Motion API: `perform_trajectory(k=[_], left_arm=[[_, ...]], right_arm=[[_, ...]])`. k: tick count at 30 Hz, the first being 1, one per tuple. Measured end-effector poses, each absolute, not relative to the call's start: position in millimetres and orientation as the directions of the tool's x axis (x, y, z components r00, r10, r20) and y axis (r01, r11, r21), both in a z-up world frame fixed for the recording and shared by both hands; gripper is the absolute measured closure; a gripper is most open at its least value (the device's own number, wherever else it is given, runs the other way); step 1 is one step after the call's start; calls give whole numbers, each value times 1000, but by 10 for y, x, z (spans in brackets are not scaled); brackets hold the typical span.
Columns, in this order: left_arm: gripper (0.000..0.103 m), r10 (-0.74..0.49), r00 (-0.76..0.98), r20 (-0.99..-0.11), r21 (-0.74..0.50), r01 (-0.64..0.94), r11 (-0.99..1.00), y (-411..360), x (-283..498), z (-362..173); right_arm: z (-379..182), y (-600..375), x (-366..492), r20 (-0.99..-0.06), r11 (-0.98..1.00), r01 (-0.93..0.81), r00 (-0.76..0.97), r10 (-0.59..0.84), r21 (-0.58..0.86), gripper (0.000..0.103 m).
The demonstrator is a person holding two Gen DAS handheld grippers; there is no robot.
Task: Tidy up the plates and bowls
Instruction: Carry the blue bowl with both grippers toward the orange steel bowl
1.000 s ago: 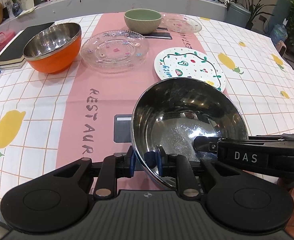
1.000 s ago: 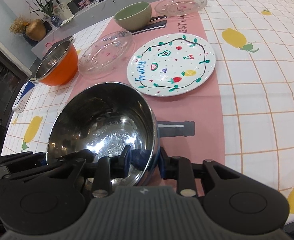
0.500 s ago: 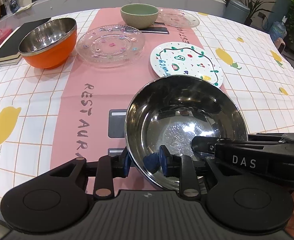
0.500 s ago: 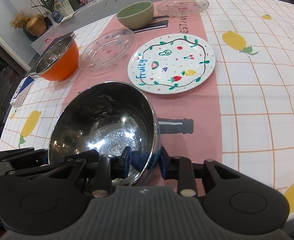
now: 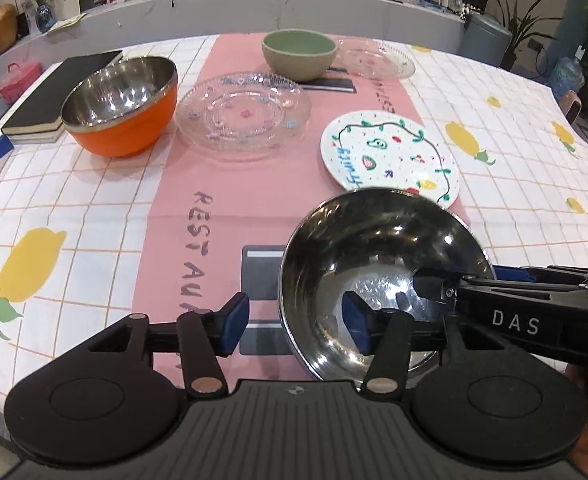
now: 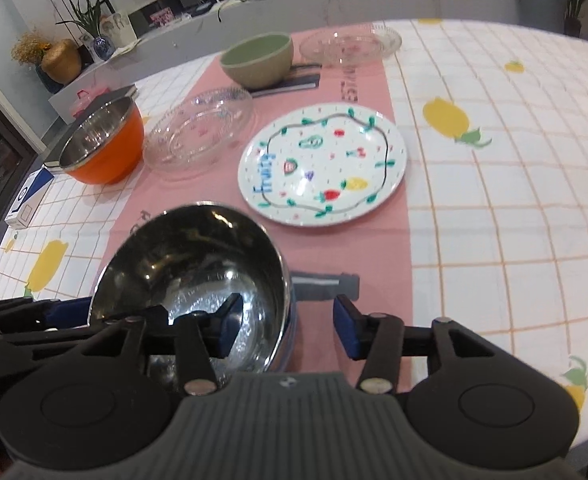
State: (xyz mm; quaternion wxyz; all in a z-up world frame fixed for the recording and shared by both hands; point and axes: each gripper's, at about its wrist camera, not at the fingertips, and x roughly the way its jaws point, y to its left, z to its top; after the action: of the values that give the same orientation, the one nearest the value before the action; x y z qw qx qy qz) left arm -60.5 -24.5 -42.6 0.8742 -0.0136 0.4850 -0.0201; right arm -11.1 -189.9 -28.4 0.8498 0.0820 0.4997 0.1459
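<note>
A steel bowl (image 5: 377,264) stands on the pink runner near the table's front edge. My left gripper (image 5: 295,326) straddles its left rim, jaws opening, blue pads clear of the metal. My right gripper (image 6: 288,330) straddles the right rim of the same bowl (image 6: 190,264), jaws also opening, with no pad pressing on it. Farther back stand an orange bowl (image 5: 122,108), a large glass plate (image 5: 242,116), a green bowl (image 5: 299,54), a small glass plate (image 5: 373,62) and a fruit-painted white plate (image 5: 389,156).
A black book (image 5: 62,92) lies behind the orange bowl at the far left. A white and blue box (image 6: 26,200) sits at the table's left edge. Bare checked tablecloth (image 6: 513,200) stretches to the right of the painted plate.
Both grippers were shut on the steel bowl's rim and have spread their jaws off it. The bowl has stayed in place on the runner.
</note>
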Motion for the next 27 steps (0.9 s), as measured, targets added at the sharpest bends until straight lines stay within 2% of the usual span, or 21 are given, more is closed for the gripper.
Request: perform_trajectory(k=[7,11,15,23,27], left_arm=[[38,-73,540,-838,-69,28,997,-228,-586,-313],[31,-95,560,-823,-102,19,995,-131,-548,-153],[26,-115,584,-804,-123,27,992,-36,-484,53],[25,-106,620,-778,-114,27,993,192,-161,375],[25,-75,638,-767,-120,-28,992,462,72,448]], right_arm=[[-180,-1923,-93,-804,941,-173,489,338,290,50],[-93,-1951,-97,-778,931,-183,511,365,317,44],[-23,-1958,-75,-764,928,-188,526,372,323,44],[190,-1858,118,-747,929,-203,553,369,308,44],[286,-1765,291,-749,928,-210,549,372,308,44]])
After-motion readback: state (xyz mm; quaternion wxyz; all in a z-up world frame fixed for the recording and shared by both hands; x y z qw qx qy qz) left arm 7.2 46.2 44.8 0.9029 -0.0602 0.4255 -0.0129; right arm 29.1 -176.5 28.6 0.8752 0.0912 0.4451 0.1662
